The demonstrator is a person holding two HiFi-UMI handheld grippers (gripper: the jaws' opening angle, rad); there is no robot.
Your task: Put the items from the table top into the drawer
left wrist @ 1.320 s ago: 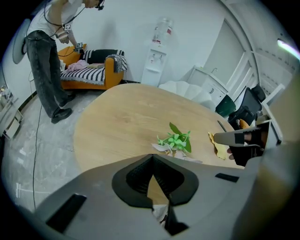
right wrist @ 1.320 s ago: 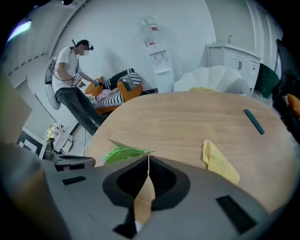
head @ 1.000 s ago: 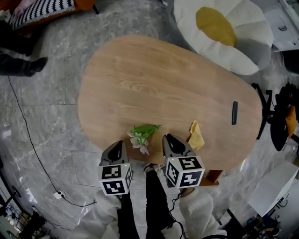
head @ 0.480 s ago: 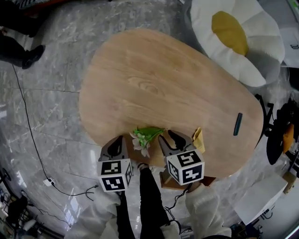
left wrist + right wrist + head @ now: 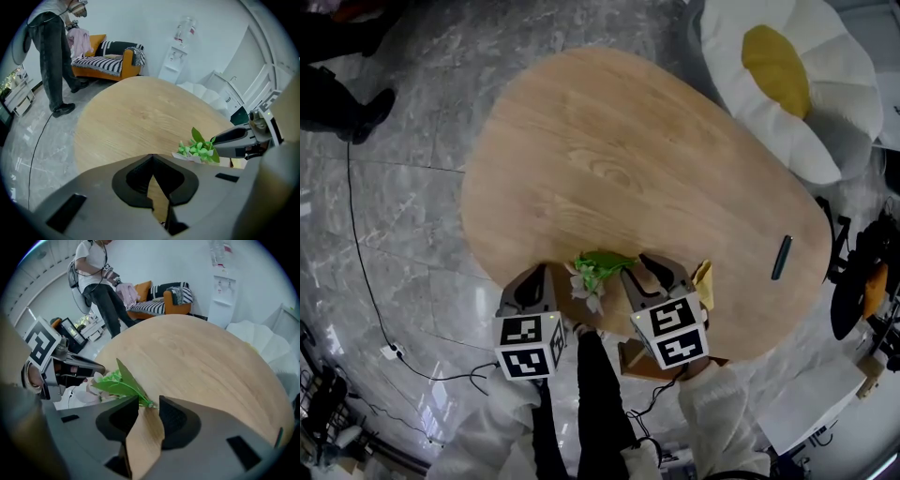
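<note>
The right hand-held gripper [image 5: 149, 401] stands released. Its jaws have just been opening and now gape, the pads pressing on nothing. The stem end of the green flower sprig [image 5: 117, 383] lies on the counter [image 5: 609, 141] right at the mouth of those jaws. Its leaves and pale blossoms trail off to that gripper's left, toward the left hand-held gripper [image 5: 151, 158]. The left one is clenched, its fingertips meeting with nothing between them, and the sprig lies ahead of it and to its right. Both point steeply down over the counter's near edge. Just right of the right hand-held gripper lies a yellow piece [image 5: 704, 278]. Farther right, well apart, lies a dark slim item [image 5: 782, 257].
</note>
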